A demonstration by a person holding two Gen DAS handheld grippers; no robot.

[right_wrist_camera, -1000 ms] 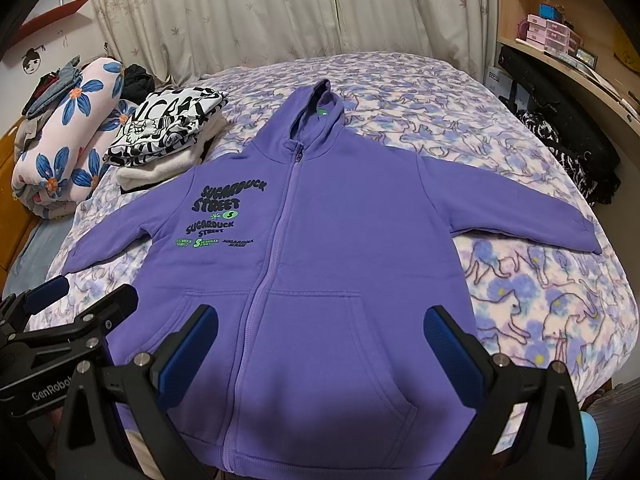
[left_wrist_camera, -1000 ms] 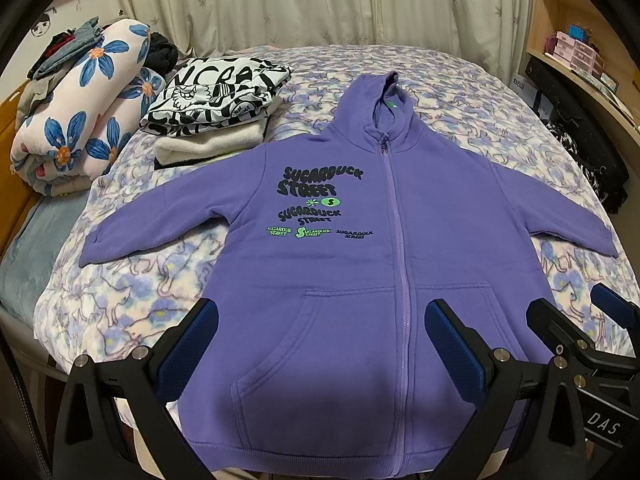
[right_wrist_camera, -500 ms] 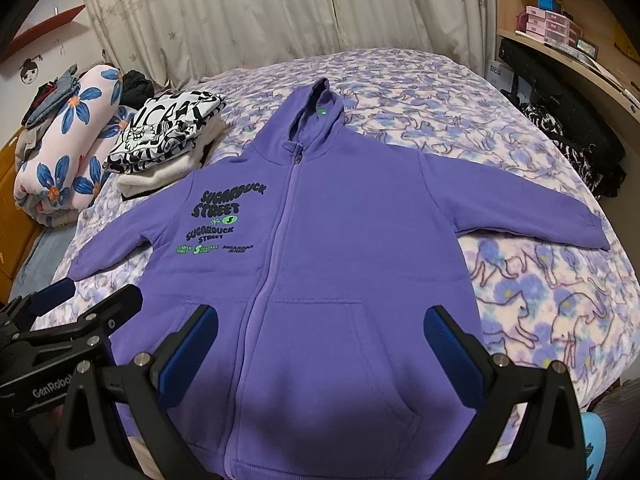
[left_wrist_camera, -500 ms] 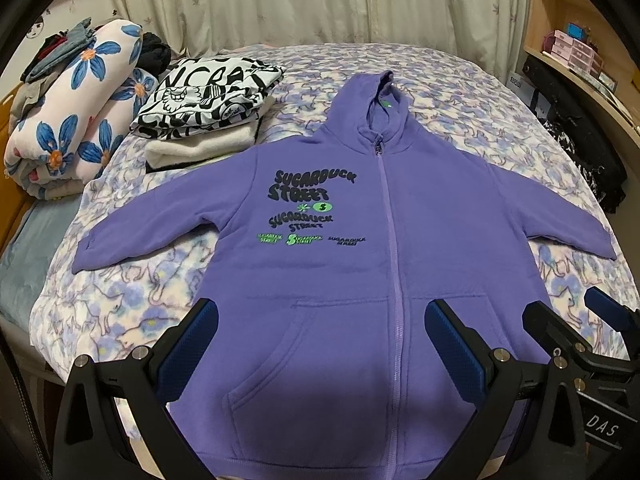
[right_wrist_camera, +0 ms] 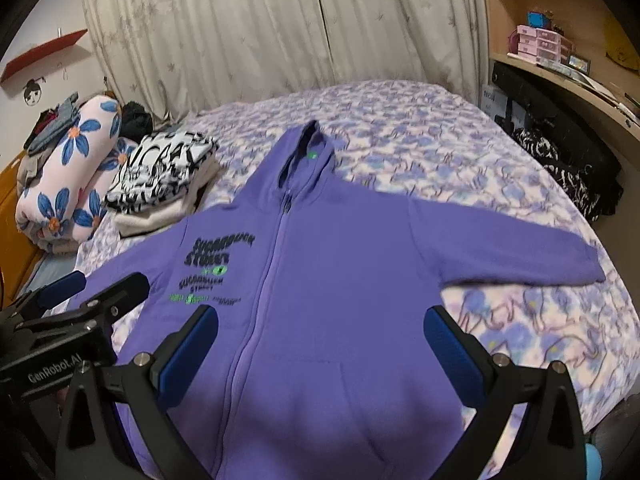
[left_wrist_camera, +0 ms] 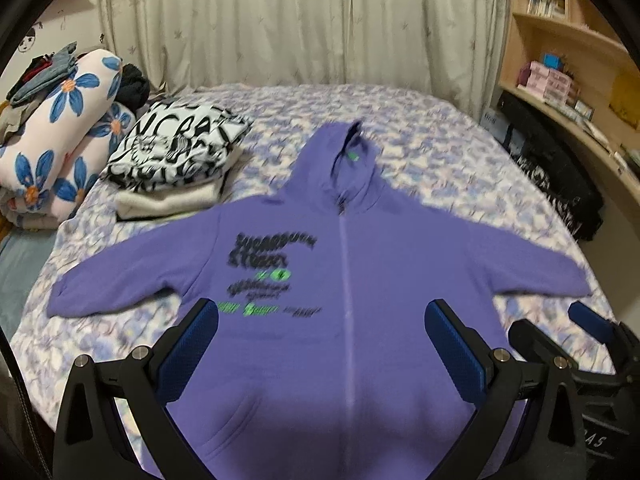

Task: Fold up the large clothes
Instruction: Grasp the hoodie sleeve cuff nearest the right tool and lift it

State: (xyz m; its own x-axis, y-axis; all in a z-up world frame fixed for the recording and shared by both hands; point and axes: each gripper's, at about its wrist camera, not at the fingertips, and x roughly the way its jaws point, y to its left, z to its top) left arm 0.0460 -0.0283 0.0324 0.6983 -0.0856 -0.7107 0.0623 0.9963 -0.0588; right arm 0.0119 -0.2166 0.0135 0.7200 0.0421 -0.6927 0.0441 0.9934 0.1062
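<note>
I'm looking over a bed (left_wrist_camera: 440, 152) covered in a lilac-patterned quilt, pale curtains (left_wrist_camera: 304, 20) behind it and wooden shelves (left_wrist_camera: 568, 52) off to my right. The purple hoodie (left_wrist_camera: 360, 280) lies face up and zipped, flat on the quilt straight ahead of both grippers, sleeves spread to either side, hood pointing away from me. My left gripper (left_wrist_camera: 322, 344) hangs over its lower front with the fingers wide apart, nothing between them; my right gripper (right_wrist_camera: 320, 344) is spread the same way over the pocket area, also empty. The hem is cut off below both views. The chest lettering is smeared by motion blur in the left view. Ahead and left of the grippers sit folded clothes (left_wrist_camera: 176, 160) and a rolled floral blanket (left_wrist_camera: 60, 136).
</note>
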